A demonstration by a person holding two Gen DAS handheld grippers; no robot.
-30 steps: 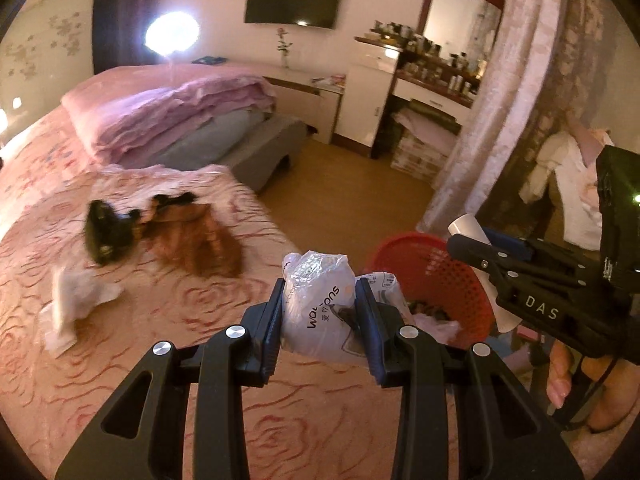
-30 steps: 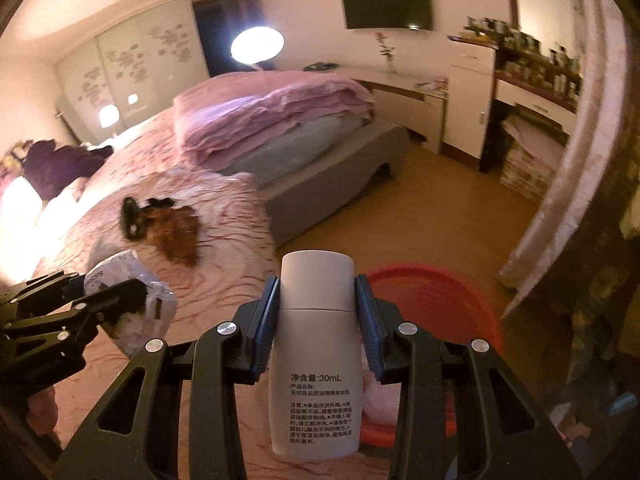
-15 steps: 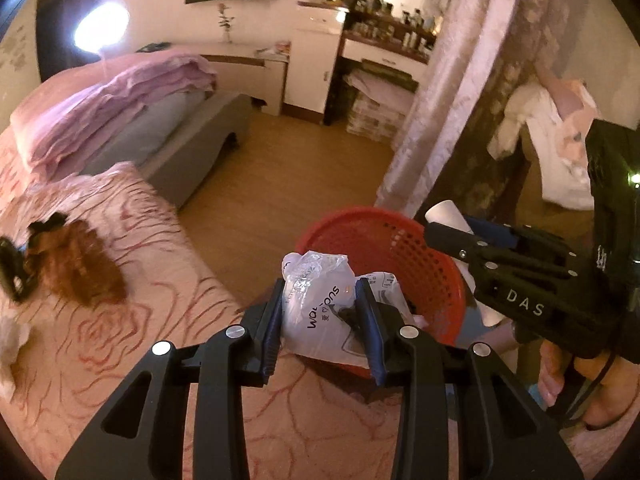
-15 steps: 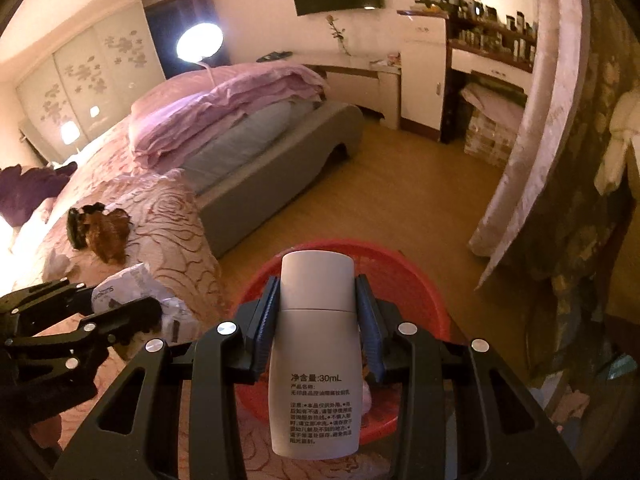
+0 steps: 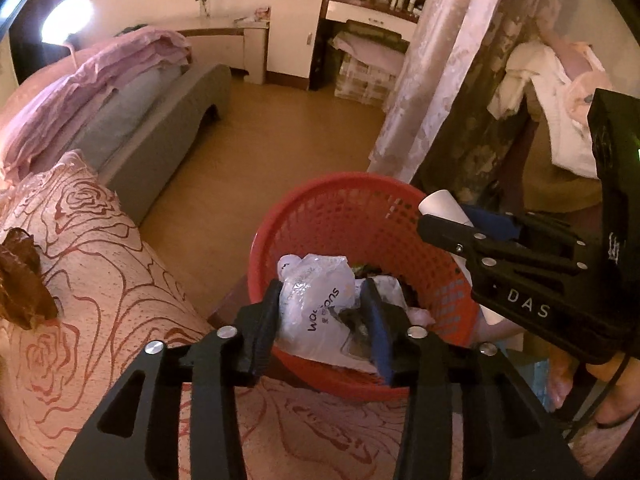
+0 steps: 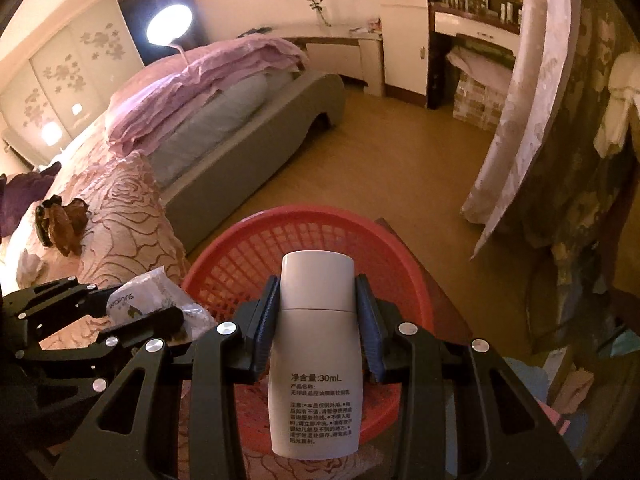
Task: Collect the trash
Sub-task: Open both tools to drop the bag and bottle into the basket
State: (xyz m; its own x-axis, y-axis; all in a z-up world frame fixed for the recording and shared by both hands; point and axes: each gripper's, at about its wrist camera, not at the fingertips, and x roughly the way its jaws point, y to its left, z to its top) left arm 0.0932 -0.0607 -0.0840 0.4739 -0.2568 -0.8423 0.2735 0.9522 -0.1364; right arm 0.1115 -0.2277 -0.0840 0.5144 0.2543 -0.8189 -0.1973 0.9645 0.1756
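Red perforated plastic basket (image 5: 400, 216) on the floor just beside the pink rose-patterned bedspread (image 5: 100, 264), holding some scraps at the bottom. Left gripper (image 5: 322, 312) over the basket's near rim, crumpled clear plastic bag with dark print (image 5: 316, 304) between the fingers — jaws just opened wider, bag resting against the left pad, whether the right pad presses it cannot be told. Right gripper (image 6: 316, 312) also above the basket, fingers narrowed onto a white plastic bottle with black lettering (image 6: 316, 352), cap end pointing away from the camera, body angled down toward the basket. Seen from the left wrist, bottle tip poking past the right gripper's fingers over the far right rim. Brown crumpled wrapper (image 6: 64, 224) on the bedspread, well apart from the basket — white tissue (image 6: 28, 264) near it.
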